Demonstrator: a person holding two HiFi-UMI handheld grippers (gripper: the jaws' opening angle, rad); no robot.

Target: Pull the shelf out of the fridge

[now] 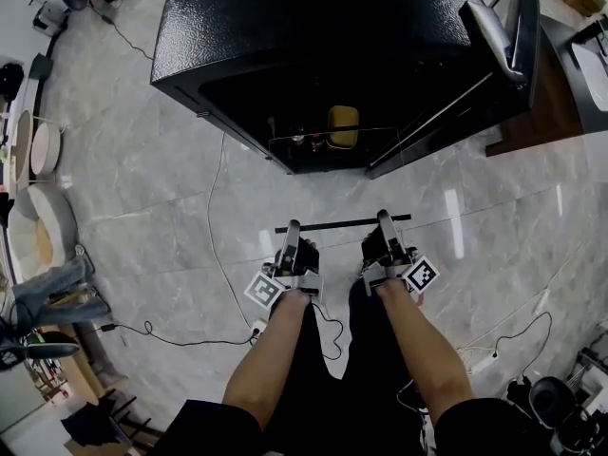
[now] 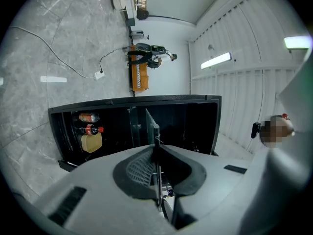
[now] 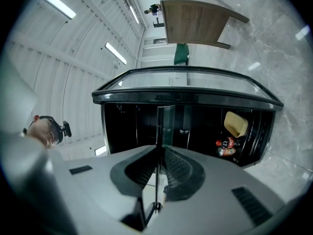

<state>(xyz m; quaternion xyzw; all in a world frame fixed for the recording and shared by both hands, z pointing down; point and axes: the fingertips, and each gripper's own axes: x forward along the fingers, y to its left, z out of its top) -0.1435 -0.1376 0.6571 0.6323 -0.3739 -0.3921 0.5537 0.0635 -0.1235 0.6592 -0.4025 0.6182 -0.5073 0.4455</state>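
Observation:
The black fridge (image 1: 285,27) stands ahead on the marble floor with its door (image 1: 503,36) swung open to the right. The glass shelf, with a dark front bar (image 1: 342,223), hangs level in the air in front of the fridge opening. My left gripper (image 1: 292,228) is shut on the bar's left part and my right gripper (image 1: 385,218) on its right part. In the left gripper view the pane (image 2: 151,126) shows edge-on, pinched between the jaws of the left gripper (image 2: 155,148). The right gripper view shows the same thin pane (image 3: 165,121) clamped by the right gripper (image 3: 159,148).
A yellow container (image 1: 343,126) and red-capped bottles (image 2: 90,129) sit inside the fridge. Cables (image 1: 214,226) and a power strip (image 1: 480,359) lie on the floor. A wooden table (image 1: 532,112) stands beside the door at the right, and clutter (image 1: 43,207) lines the left wall.

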